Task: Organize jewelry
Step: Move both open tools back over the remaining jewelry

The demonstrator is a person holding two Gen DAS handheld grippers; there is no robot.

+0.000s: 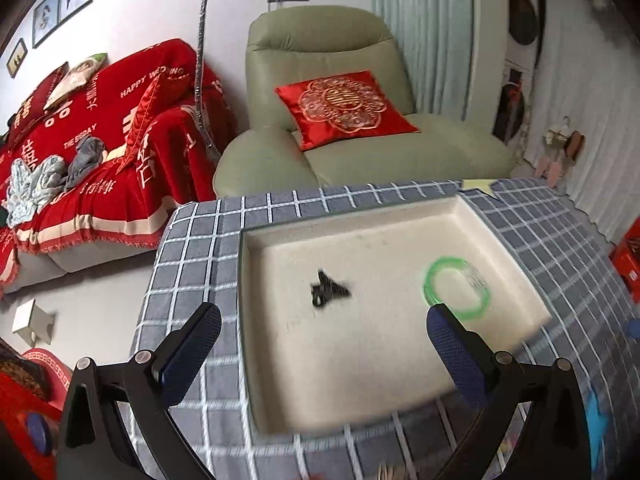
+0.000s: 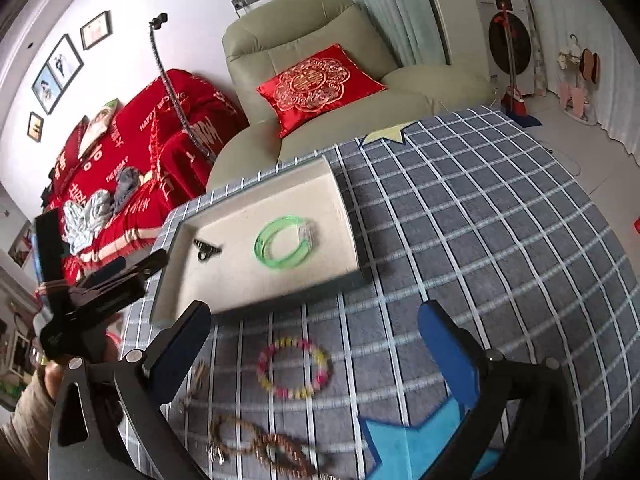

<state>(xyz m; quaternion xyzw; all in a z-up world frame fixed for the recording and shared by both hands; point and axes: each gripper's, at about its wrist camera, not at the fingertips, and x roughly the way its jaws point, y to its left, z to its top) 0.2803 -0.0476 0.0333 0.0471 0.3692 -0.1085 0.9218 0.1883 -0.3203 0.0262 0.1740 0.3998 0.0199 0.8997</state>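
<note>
Brown bead necklace (image 2: pixel 260 446) lies nearest the camera, bottom centre of the right wrist view, on the checked tablecloth (image 2: pixel 480 220); just above it a pink and yellow bead bracelet (image 2: pixel 295 368), and left of that a small blurred tan piece (image 2: pixel 196 380), can't tell what. Right gripper (image 2: pixel 312 356) hangs over them, tongs wide apart, nothing between. Left gripper (image 1: pixel 324 354) also wide apart and empty, hovering over the near half of the cream tray (image 1: pixel 400 392). Tray already holds a green bangle (image 1: pixel 456 288) on the right and a black hair clip (image 1: pixel 328 290) mid-left, well apart from each other. Judgement: table pieces not yet moved. Risk: necklace is long and looped, a pinch on one strand could drag it across the bracelet or let it slip and spill; motion blur suggests fast moves, a careless drop could knock the bangle
</note>
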